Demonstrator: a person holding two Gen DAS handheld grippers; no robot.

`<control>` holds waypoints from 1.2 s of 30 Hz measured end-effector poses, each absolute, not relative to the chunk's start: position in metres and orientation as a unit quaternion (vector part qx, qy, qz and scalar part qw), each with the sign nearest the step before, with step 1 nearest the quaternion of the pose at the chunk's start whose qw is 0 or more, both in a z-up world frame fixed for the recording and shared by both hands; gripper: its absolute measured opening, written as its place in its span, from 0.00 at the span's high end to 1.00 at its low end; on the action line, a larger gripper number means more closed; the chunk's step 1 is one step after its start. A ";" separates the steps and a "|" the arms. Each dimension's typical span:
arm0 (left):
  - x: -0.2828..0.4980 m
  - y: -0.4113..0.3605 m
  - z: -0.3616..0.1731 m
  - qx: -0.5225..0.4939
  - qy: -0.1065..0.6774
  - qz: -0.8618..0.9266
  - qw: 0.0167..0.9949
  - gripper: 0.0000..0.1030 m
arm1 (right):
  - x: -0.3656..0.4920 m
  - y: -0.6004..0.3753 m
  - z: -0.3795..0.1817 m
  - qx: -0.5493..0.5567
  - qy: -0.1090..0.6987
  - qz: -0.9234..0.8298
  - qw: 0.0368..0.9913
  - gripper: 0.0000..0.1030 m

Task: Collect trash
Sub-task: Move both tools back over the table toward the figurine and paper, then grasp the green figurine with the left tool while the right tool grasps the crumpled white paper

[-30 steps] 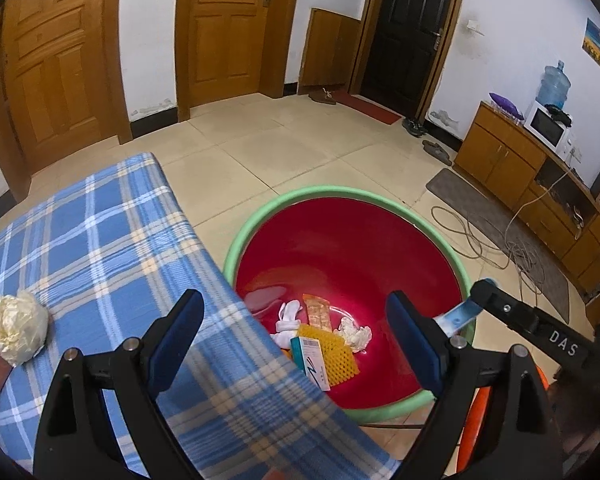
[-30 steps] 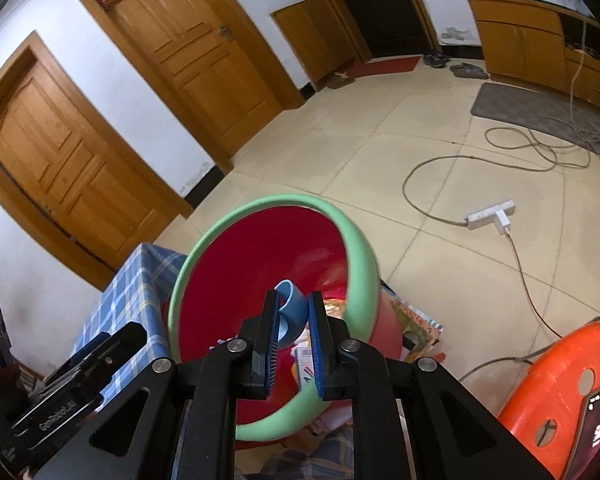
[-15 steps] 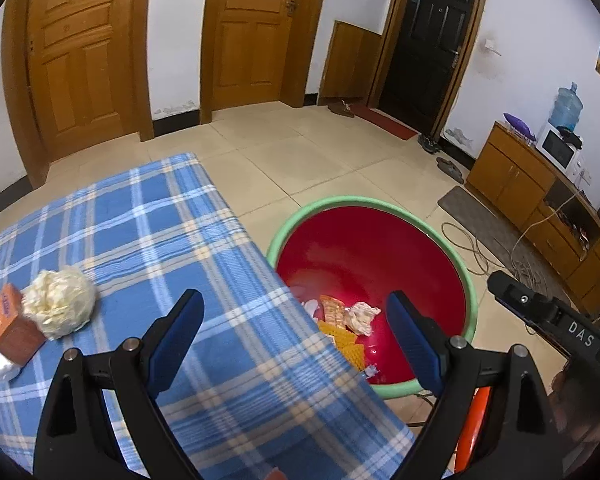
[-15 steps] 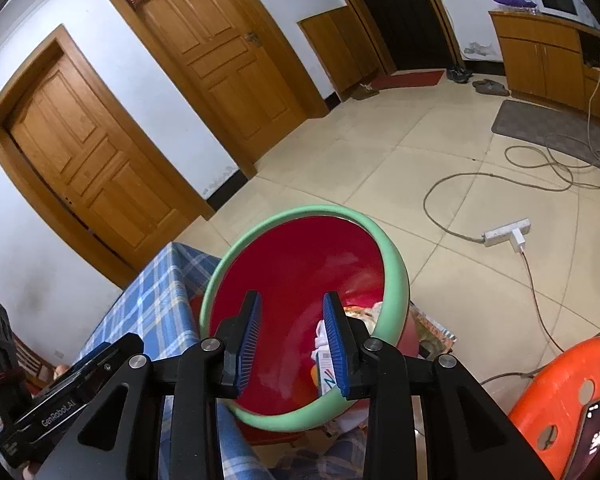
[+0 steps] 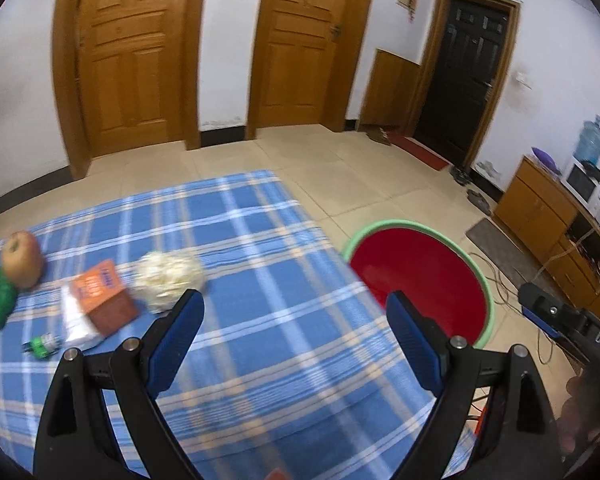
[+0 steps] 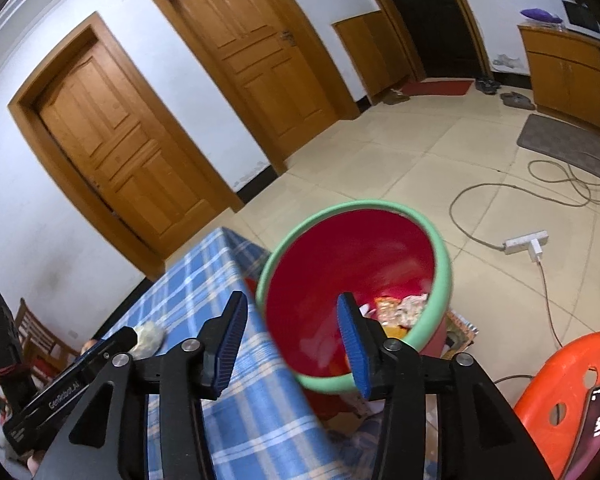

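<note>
Trash remains on the blue plaid tablecloth (image 5: 260,320): a crumpled white paper wad (image 5: 168,280) beside an orange carton (image 5: 102,294). It looks light and soft, best pinched across its middle. Left gripper (image 5: 294,330) gapes empty; right gripper (image 6: 292,336) is opening, empty, above the red bin (image 6: 356,272).

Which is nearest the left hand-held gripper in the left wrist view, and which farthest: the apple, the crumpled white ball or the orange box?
From the left hand-held gripper:
1. Crumpled white ball, just beyond the left fingertip.
2. Orange box, further left.
3. Apple, far left on the tablecloth.
</note>
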State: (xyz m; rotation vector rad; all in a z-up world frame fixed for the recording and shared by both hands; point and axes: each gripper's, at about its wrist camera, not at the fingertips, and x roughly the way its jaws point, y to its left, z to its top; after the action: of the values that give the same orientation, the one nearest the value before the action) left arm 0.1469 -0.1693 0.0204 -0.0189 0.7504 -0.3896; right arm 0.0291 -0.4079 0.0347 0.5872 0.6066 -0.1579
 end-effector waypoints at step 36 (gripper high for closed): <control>0.185 0.057 -0.061 -0.053 0.423 -0.009 0.905 0.28 | 0.107 -0.236 0.022 0.193 0.393 0.011 0.899 0.25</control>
State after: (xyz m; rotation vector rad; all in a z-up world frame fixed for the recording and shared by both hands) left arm 0.1848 0.0565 -0.0607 -0.1096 0.8737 -0.0192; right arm 0.1066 -0.2364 0.0222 0.3987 0.8126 0.0227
